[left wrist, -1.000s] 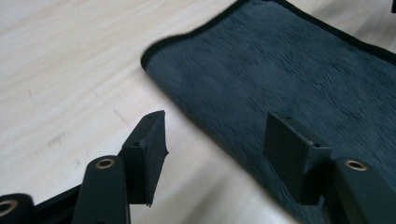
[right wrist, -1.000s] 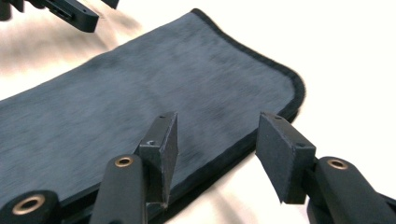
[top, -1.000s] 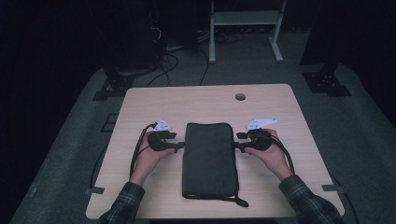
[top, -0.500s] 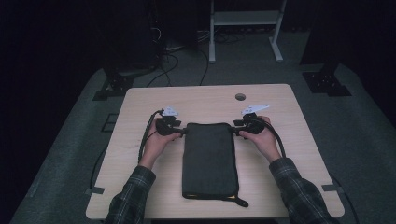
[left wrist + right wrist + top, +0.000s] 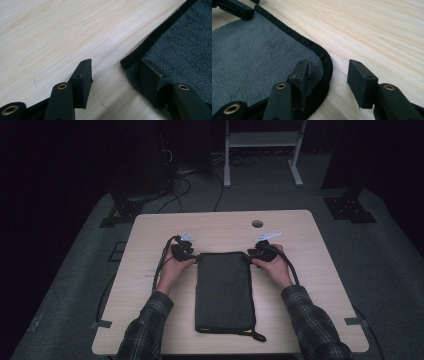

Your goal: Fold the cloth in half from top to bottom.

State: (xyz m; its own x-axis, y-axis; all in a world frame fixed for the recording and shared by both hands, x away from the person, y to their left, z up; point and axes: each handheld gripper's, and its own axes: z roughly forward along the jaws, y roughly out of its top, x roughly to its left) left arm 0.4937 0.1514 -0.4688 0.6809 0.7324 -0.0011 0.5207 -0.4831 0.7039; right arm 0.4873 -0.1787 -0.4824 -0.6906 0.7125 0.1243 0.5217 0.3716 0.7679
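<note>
Where seen from above: pale wooden tabletop (image 5: 150,320) on grey carpet, dark room behind, white-legged frame at the far wall.

Cloth: dark grey folded fleece cloth (image 5: 223,291) with black binding, lying lengthwise at mid-tabletop, short end toward the person, a small loop of trim trailing off its near right corner.

Left gripper (image 5: 192,256): held in the left hand (image 5: 172,270) at the cloth's far left corner; fingers (image 5: 83,77) apart, one over bare wood, the other over the fleece, the bound corner lying between them in the left gripper view; not closed on anything.

Right gripper (image 5: 252,256): held in the right hand (image 5: 274,269) at the cloth's far right corner; fingers (image 5: 362,83) apart, one resting over the fleece just inside the rounded binding, the other over bare wood, the edge between them.

Sleeves: plaid, entering from the bottom edge, one on each side of the cloth.

Cables: black, trailing back from each gripper along the forearms.

Tabletop detail: round cable hole (image 5: 257,224) near the far edge, well apart from the cloth.
</note>
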